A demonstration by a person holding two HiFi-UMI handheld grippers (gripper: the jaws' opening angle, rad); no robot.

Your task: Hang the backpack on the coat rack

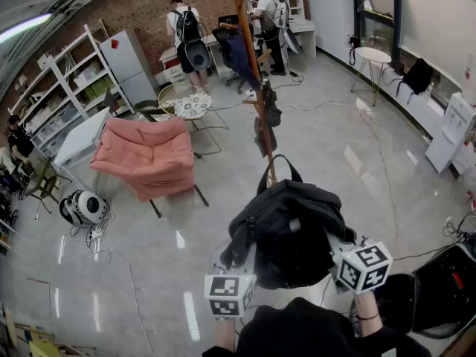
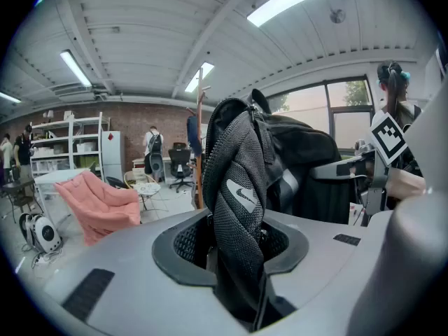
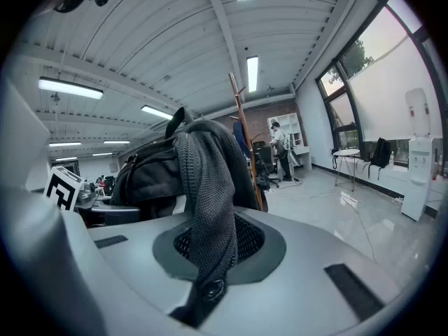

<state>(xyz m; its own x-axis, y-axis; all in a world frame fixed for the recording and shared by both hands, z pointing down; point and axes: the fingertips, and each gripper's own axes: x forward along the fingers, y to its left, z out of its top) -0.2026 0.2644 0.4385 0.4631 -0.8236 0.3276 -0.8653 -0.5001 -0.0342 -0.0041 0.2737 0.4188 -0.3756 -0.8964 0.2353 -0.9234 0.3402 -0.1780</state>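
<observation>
In the head view the black backpack (image 1: 288,230) hangs in the air between my two grippers, close in front of me. My left gripper (image 2: 236,261) is shut on a padded mesh shoulder strap (image 2: 238,187) with a white logo. A thinner mesh strap (image 3: 206,208) is pinched in my right gripper (image 3: 208,268), which is shut on it. Both marker cubes, the left one (image 1: 229,294) and the right one (image 1: 363,266), show under the bag's near corners; the jaws there are hidden. The wooden coat rack (image 1: 256,88) stands beyond the bag with dark garments hanging on it.
A pink armchair (image 1: 149,158) and a round table (image 1: 186,103) stand left of the rack. People work at desks at the back (image 1: 186,32). A white round device (image 1: 85,207) with cables lies at left. A dark bag (image 1: 439,288) sits at my right, a small table (image 1: 372,54) further off.
</observation>
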